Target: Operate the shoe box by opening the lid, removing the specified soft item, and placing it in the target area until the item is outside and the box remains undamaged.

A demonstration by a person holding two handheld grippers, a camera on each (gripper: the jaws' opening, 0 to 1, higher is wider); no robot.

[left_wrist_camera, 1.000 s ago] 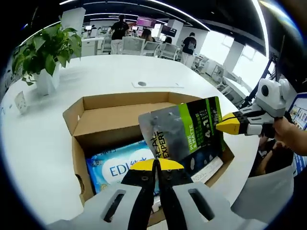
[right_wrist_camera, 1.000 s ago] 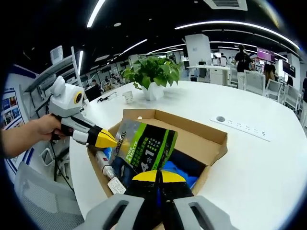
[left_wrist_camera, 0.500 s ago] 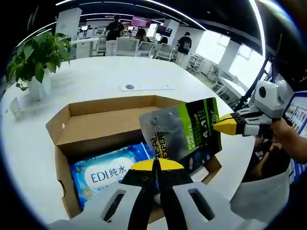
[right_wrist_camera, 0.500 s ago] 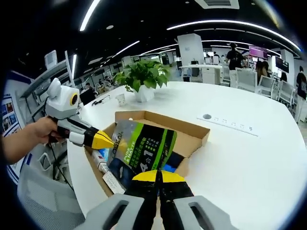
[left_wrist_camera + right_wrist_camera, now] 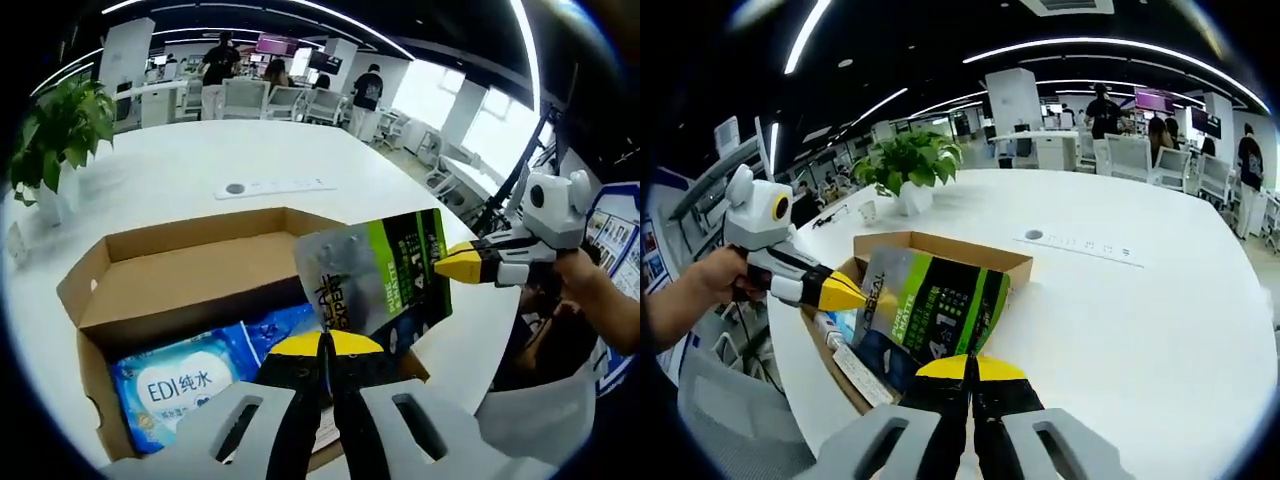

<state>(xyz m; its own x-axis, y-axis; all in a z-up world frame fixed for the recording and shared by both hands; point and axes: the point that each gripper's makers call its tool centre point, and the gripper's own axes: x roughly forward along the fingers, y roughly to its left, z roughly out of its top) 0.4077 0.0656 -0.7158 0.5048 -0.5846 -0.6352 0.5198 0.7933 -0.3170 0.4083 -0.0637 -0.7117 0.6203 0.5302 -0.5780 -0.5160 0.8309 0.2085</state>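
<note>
Two grippers pinch one flat pouch [image 5: 375,275] in the left gripper view: the left gripper [image 5: 328,345] is clenched on its lower edge, and the right gripper [image 5: 462,264], coming in from the right in a person's hand [image 5: 590,290], has its yellow tips closed on the pouch's far side edge. The pouch is held up above the open cardboard shoe box [image 5: 180,290], its long axis running roughly across the view and slightly tilted. It is grey and green with a dark band; its print runs sideways and I can make out only "EXPERT" and "4:1". Inside the box lies a blue wipes pack [image 5: 190,385] marked "EDI" with Chinese characters. The box sits on a white table [image 5: 200,190] with a potted plant [image 5: 55,140] at the far left.

In the right gripper view, the right gripper [image 5: 970,368] is clamped shut on the pouch's [image 5: 930,310] near edge, while the left gripper [image 5: 835,291] grips its opposite edge from the left. The pouch lies tilted above the shoe box [image 5: 940,250], its long axis running left to right; "4:1" shows upside down. A slim tube [image 5: 830,333] lies along the box's near wall. The plant [image 5: 905,165] stands beyond the box.
</note>
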